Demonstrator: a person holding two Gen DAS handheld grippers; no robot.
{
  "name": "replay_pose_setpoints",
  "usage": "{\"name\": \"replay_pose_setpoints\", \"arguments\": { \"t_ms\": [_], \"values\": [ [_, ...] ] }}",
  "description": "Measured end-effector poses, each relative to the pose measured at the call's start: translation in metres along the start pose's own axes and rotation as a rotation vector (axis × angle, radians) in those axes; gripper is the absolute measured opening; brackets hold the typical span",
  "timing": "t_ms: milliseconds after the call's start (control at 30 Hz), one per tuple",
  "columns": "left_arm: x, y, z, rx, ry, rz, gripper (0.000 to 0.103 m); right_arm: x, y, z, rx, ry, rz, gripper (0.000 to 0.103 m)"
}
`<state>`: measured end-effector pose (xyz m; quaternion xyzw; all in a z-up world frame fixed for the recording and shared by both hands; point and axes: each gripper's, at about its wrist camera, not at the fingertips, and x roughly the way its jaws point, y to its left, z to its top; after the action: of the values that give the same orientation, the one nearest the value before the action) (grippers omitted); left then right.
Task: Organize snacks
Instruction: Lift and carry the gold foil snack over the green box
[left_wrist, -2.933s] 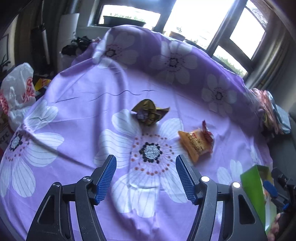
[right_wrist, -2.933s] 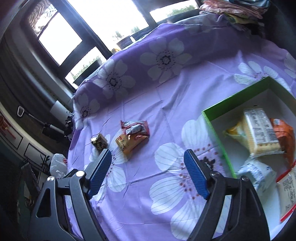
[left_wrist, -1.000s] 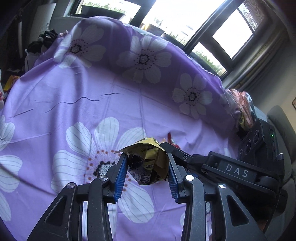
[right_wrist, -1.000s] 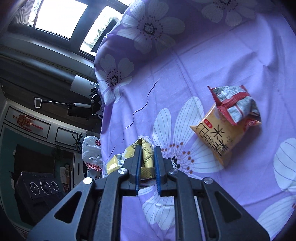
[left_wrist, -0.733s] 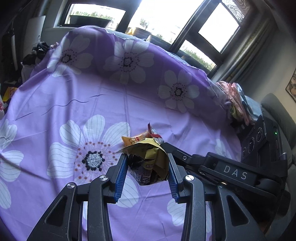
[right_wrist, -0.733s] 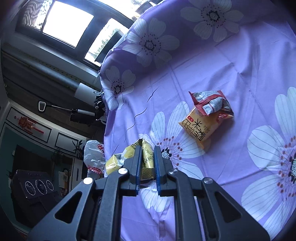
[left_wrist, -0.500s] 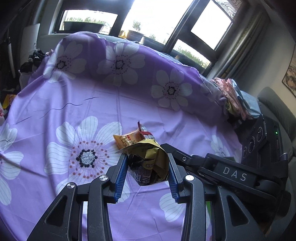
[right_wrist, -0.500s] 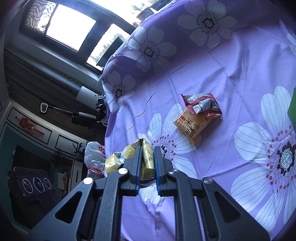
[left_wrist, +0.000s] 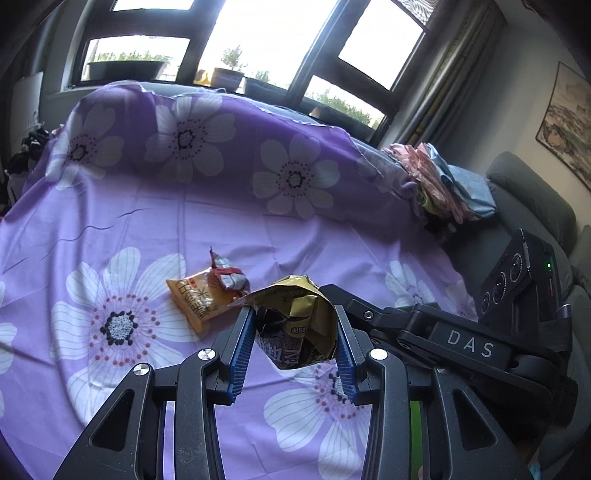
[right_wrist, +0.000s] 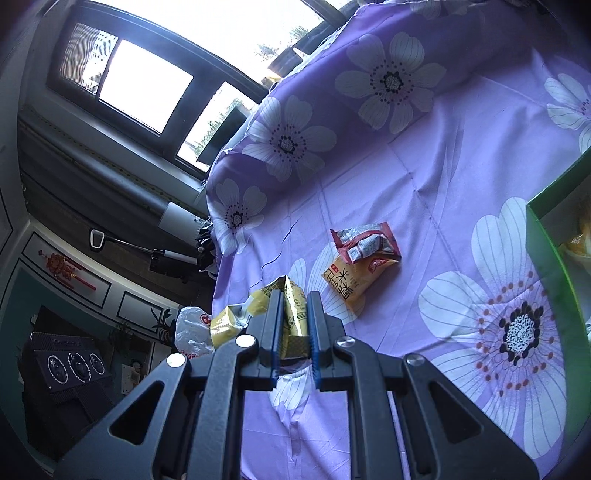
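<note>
Gold snack packet (left_wrist: 295, 325) pinched between both claws.

1. Left gripper (left_wrist: 293, 345): black angular linkage arms w/ triangular cut-outs, silver round screws, blue ribbed pads (left_wrist: 242, 350).
2. Right gripper (right_wrist: 293, 328): same black frame, silver screws, blue-edged fingers.
3. Its body in left view: white "DAS" lettering, round lenses, green LED.

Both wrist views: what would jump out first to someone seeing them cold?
A crumpled gold snack packet, pinched by both the left gripper and right gripper above the purple flowered cloth. Behind it, an orange snack bag lies on the cloth; a green box sits at the right edge.
</note>
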<state>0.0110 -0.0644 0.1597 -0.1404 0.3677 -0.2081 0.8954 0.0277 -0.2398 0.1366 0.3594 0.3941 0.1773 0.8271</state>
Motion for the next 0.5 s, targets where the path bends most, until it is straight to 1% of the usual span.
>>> {"name": "replay_pose_setpoints", "arguments": {
  "t_ms": [267,500],
  "values": [
    [0.017,-0.034,0.003,0.044,0.008,-0.065,0.041,-0.032,-0.023,0.011,0.04,-0.079,-0.008,0.014],
    [0.037,-0.063,0.001,0.081,0.032,-0.141,0.041,-0.062,-0.044,0.019,0.067,-0.154,-0.058,0.014]
  ]
}}
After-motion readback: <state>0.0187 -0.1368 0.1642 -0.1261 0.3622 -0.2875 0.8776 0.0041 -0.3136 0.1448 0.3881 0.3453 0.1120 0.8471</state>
